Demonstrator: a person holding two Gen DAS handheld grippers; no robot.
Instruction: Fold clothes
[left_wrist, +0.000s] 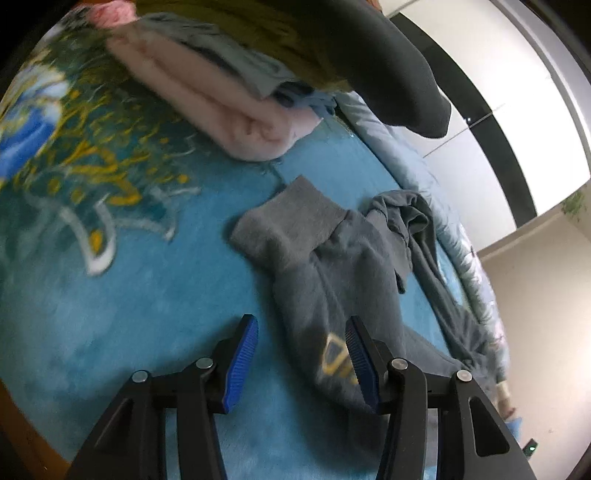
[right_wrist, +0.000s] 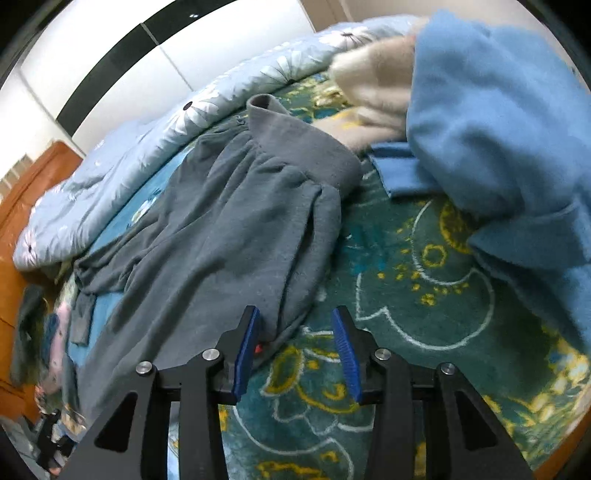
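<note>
Grey sweatshirt (left_wrist: 325, 266) lies spread on blue bedspread (left_wrist: 147, 295), unfolded. Left gripper (left_wrist: 301, 362) and right gripper (right_wrist: 295, 350) hang agape, empty, over its edges. Next: pinch the fabric edge.

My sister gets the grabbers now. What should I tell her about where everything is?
Left gripper: open, empty, over the grey sweatshirt.
Right gripper: open, empty, at the sweatshirt's edge.
The sweatshirt lies rumpled and unfolded on the blue blanket.
A pink folded piece sits further back; a light blue garment is heaped to the right.
Done: nothing on the grey one yet.
Left: spread it flat, then fold.
</note>
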